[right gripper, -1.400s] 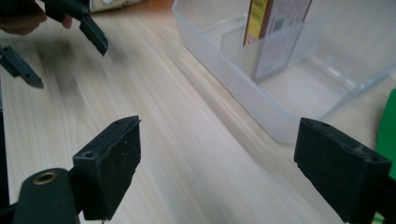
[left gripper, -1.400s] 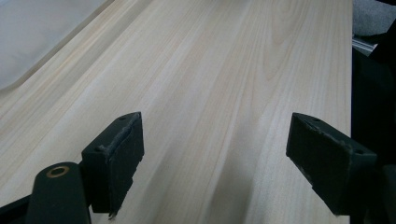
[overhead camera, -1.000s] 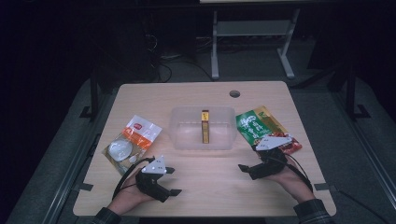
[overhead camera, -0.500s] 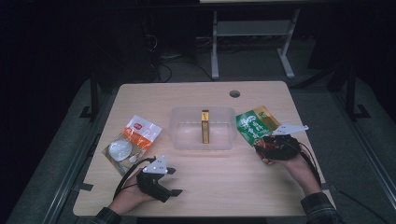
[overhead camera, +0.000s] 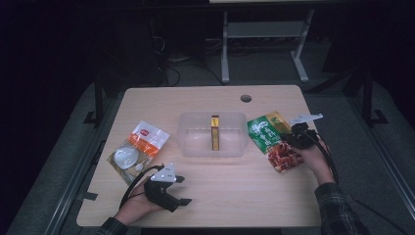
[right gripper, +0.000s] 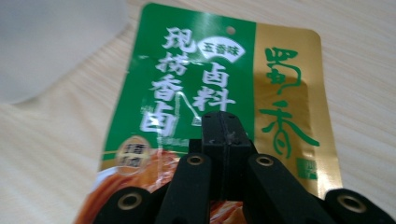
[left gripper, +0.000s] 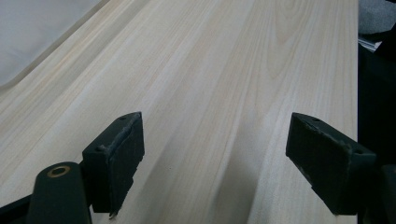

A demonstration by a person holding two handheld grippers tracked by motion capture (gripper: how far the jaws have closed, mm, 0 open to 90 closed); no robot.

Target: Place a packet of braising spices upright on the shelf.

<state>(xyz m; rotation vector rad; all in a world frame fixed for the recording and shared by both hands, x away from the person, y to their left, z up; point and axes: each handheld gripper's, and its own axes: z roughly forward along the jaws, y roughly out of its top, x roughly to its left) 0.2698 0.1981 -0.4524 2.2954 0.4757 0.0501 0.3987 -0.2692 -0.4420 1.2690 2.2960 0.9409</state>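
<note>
A green and gold snack packet (overhead camera: 268, 135) with red food printed on it lies flat at the table's right. My right gripper (overhead camera: 289, 140) hovers low over its near-right part, jaws shut together with nothing between them; in the right gripper view the joined tips (right gripper: 223, 125) sit just above the packet's printed face (right gripper: 187, 70). My left gripper (overhead camera: 182, 191) rests on the bare wood near the front left, jaws wide open (left gripper: 217, 158) and empty. A clear plastic container (overhead camera: 195, 120) stands mid-table with a slim yellow box (overhead camera: 215, 132) inside it.
An orange and clear packet (overhead camera: 139, 147) with a white round item lies at the left. The container's cloudy wall (right gripper: 46, 42) is just left of the green packet. A round cable hole (overhead camera: 246, 98) sits near the table's far edge. Dark floor surrounds the table.
My right gripper has moved away from the front of the table, up and over the green packet. The left gripper has stayed put.
</note>
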